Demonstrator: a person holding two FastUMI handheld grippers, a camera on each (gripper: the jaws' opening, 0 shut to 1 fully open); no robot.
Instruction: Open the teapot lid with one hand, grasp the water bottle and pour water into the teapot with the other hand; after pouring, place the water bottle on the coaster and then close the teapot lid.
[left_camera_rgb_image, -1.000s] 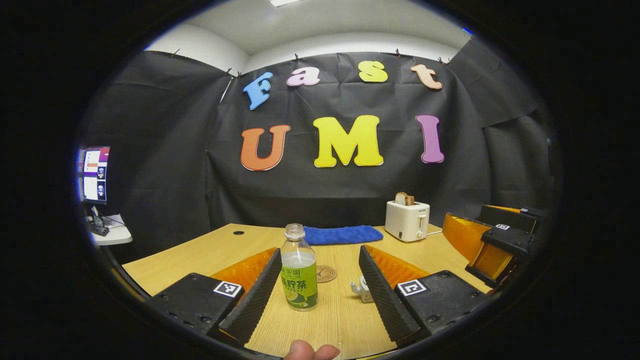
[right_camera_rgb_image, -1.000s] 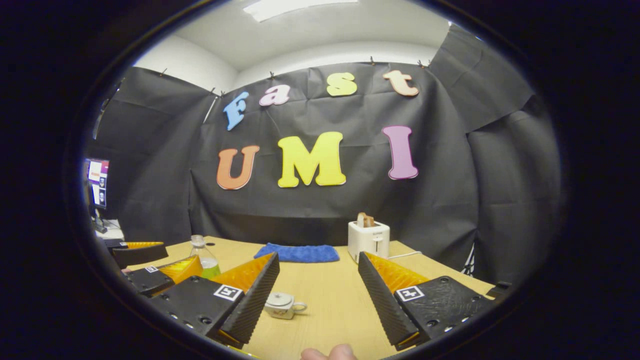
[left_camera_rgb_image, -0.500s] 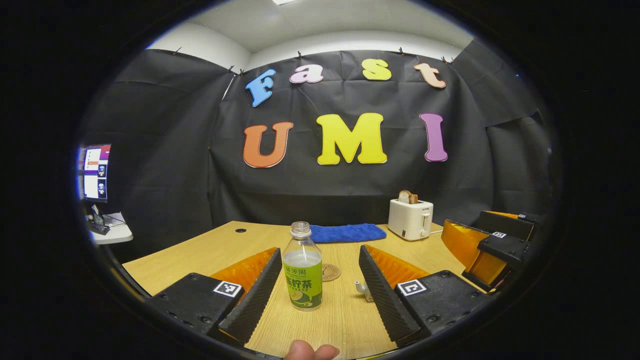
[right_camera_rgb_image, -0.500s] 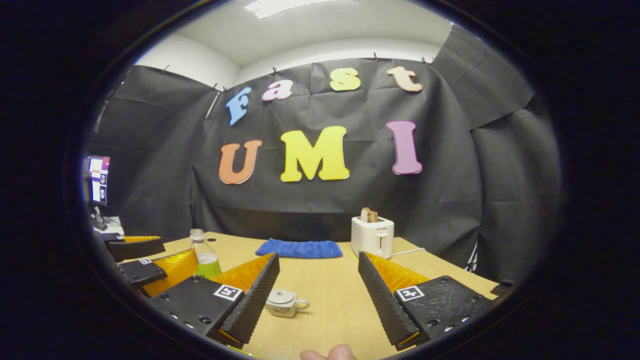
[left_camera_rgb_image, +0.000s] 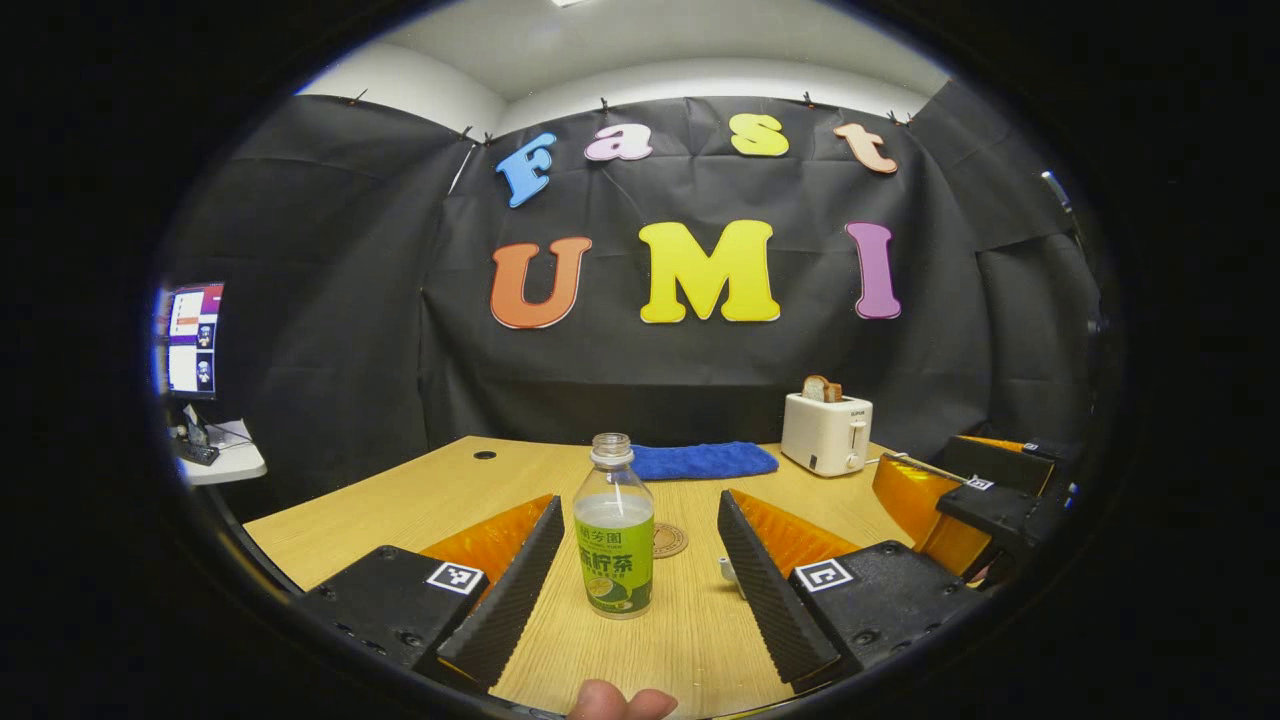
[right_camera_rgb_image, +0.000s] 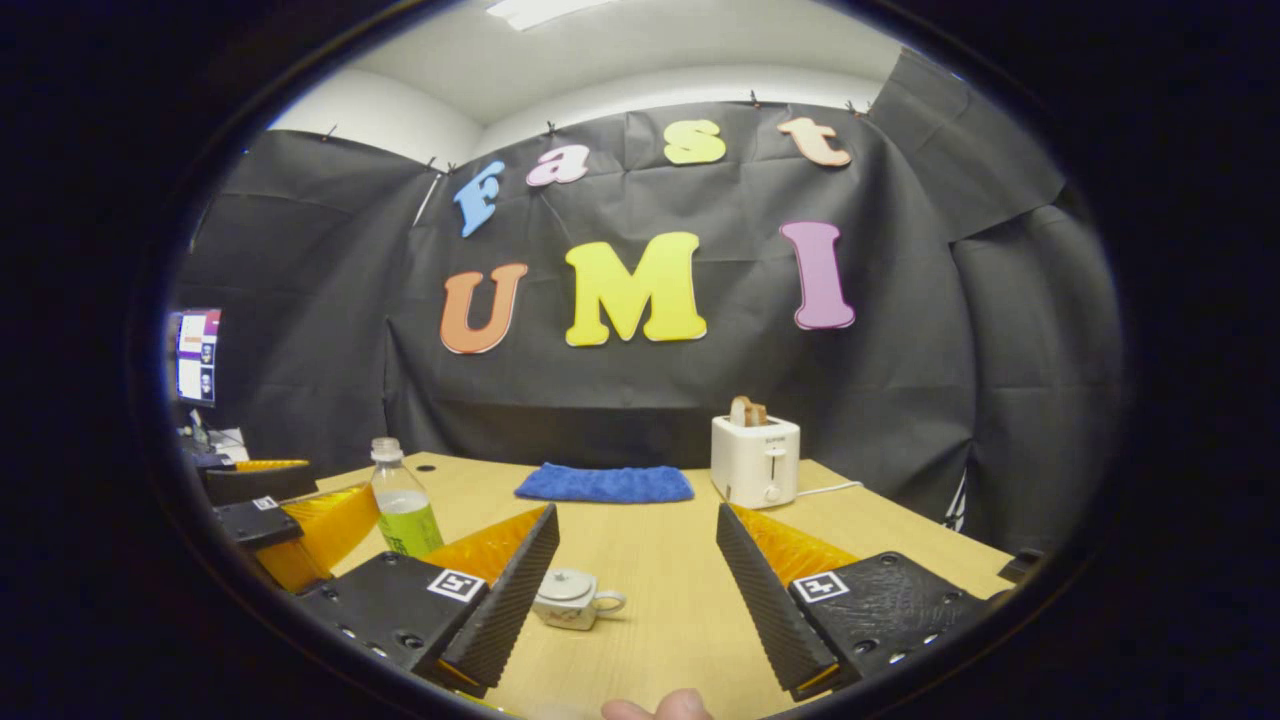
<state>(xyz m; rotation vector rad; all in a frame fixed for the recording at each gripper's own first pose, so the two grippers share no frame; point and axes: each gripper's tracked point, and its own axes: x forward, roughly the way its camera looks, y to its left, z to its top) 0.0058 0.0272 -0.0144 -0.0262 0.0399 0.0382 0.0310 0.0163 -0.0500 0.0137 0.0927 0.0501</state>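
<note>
- Water bottle (left_camera_rgb_image: 614, 530): a clear plastic bottle with a green label stands upright on the wooden table (left_camera_rgb_image: 430, 490). It has no cap and is partly filled with pale liquid. In the left gripper view it stands between the two fingers of the left gripper (left_camera_rgb_image: 640, 570), nearer the left finger, and touches neither.
- Left gripper: its jaws are spread wide and hold nothing. In the right gripper view it appears at the far left edge, just beside the bottle.
- Coaster (left_camera_rgb_image: 669, 540): a small round wooden disc lies flat on the table just behind and to the right of the bottle.
- Teapot (right_camera_rgb_image: 575, 599): a small white teapot with its lid (right_camera_rgb_image: 566, 585) on sits on the table. In the right gripper view it is near the left finger of the right gripper (right_camera_rgb_image: 637, 575), its handle pointing right. In the left gripper view only its spout peeks out beside the right finger.
- Right gripper: its jaws are also spread wide and grasp nothing. The teapot is not touched.
- A fingertip (right_camera_rgb_image: 660, 708) of the person's hand shows at the bottom edge of each view.
- Farther back on the table lie a folded blue cloth (right_camera_rgb_image: 603, 484) and a white toaster (right_camera_rgb_image: 755, 460) with a slice of bread in it.
- A monitor (left_camera_rgb_image: 187, 340) stands on a side desk at the far left.
</note>
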